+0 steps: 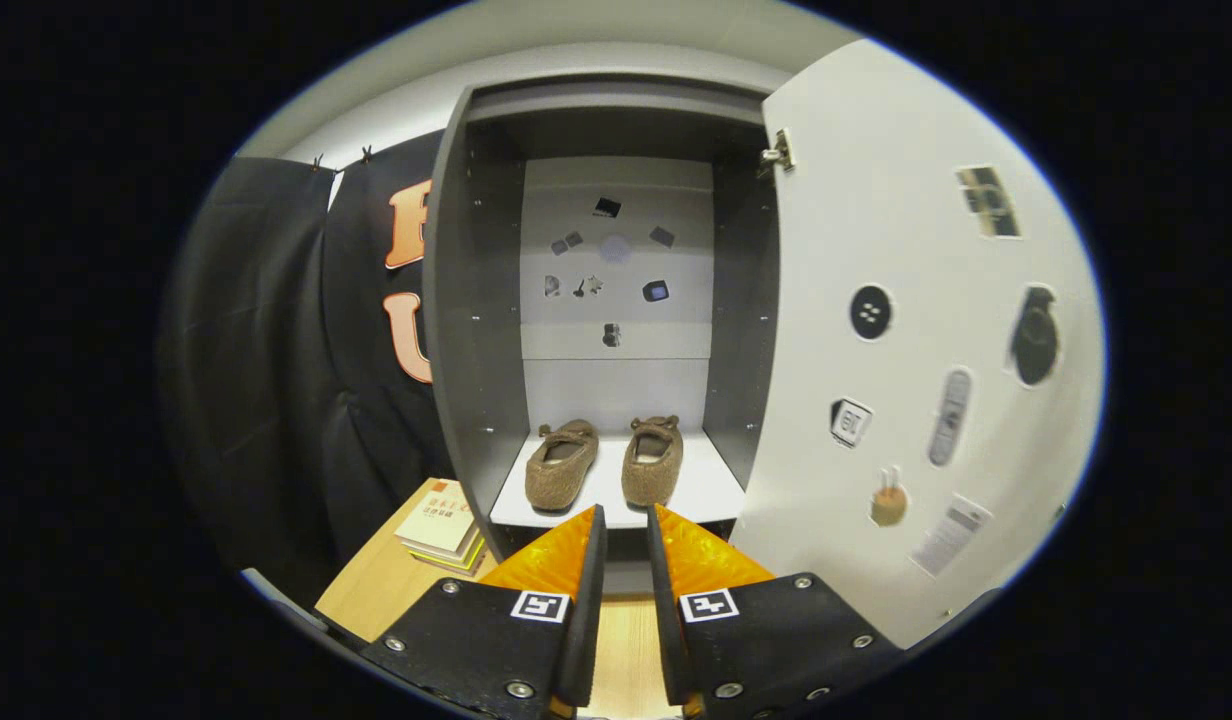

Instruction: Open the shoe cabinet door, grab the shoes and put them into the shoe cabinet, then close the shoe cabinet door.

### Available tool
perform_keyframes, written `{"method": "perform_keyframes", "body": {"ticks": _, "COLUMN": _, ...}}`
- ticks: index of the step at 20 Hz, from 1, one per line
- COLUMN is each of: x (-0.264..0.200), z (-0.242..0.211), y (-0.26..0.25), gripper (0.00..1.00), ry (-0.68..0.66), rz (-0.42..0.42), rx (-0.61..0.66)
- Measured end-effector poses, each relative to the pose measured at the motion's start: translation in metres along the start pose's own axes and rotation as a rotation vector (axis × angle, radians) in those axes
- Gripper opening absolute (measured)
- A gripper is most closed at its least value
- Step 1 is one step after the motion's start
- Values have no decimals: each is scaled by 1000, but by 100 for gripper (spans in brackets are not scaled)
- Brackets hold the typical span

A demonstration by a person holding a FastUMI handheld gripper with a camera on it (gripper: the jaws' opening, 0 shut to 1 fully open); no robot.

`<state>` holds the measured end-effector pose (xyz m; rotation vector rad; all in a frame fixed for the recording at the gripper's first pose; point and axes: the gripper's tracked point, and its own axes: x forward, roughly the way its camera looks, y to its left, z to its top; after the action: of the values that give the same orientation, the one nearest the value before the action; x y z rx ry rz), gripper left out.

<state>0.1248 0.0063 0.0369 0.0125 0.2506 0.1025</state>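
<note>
Fuzzy cloth shoes (606, 462) on a smooth matt shelf (711, 490); wooden tabletop (371, 590).

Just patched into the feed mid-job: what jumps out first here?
The open cabinet, with two brown fuzzy shoes side by side on its white shelf, beyond the fingers. Its white door, dotted with stickers, stands swung wide on the right. The gripper hangs empty before the shelf, fingers slightly apart.
</note>
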Motion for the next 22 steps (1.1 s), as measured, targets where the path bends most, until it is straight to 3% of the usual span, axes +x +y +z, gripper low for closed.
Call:
{"method": "perform_keyframes", "body": {"ticks": 6, "x": -89, "z": -17, "y": -57, "gripper": 28, "ry": -24, "rz": -139, "rx": 31}}
{"method": "perform_keyframes", "body": {"ticks": 12, "x": -149, "z": -39, "y": -131, "gripper": 33, "ry": -39, "rz": -294, "rx": 63}}
{"method": "perform_keyframes", "body": {"ticks": 17, "x": -159, "z": -59, "y": -191, "gripper": 37, "ry": -17, "rz": -387, "rx": 102}}
{"method": "perform_keyframes", "body": {"ticks": 22, "x": -144, "z": -65, "y": -213, "gripper": 39, "ry": -50, "rz": -396, "rx": 147}}
